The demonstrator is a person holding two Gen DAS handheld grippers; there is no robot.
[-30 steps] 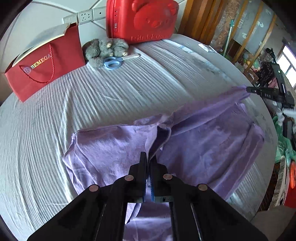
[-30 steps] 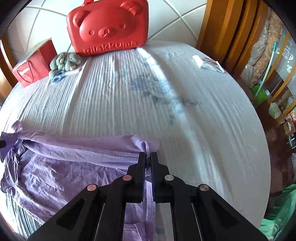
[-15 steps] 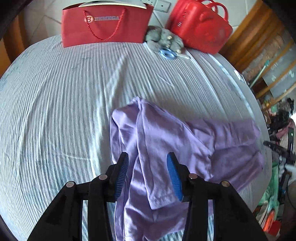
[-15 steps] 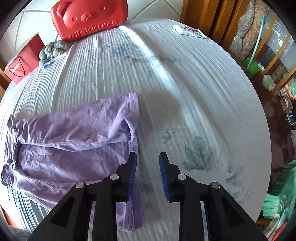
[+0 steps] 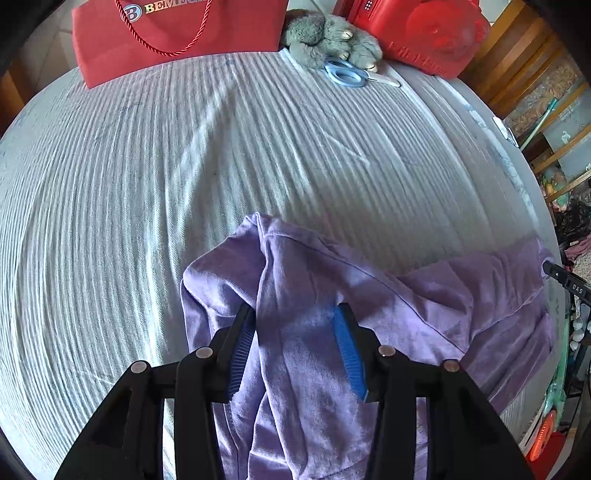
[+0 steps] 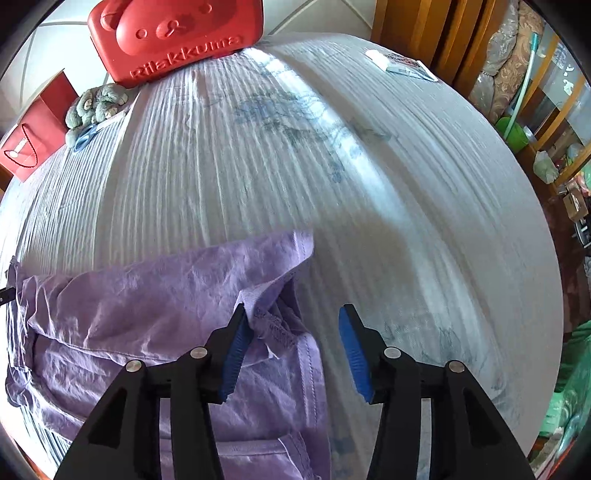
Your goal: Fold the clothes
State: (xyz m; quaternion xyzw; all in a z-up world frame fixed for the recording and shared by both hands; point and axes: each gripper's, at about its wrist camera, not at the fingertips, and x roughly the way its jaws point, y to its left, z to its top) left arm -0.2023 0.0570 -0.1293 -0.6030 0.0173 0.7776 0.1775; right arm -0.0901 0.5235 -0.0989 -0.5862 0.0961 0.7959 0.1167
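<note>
L gripper (image 5: 295,332) wide open, over a raised fold of purple shirt (image 5: 314,280) | R gripper (image 6: 293,332) wide open, at shirt's edge | shirt lies crumpled on striped bed (image 5: 147,184) | red bag (image 5: 177,33) far side

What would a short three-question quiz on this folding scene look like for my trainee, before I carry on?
1. True or false: the left gripper is shut on the purple garment.
2. Multiple choice: the blue-handled scissors lie (a) on the garment, (b) beside the grey plush toy at the far end of the bed, (c) inside the red paper bag.
3. Fill in: under the right gripper, the garment's hem lies near the ____ finger, while striped bed cover shows by the other.

Key
1. False: its jaws stand open over the cloth.
2. b
3. left
</note>
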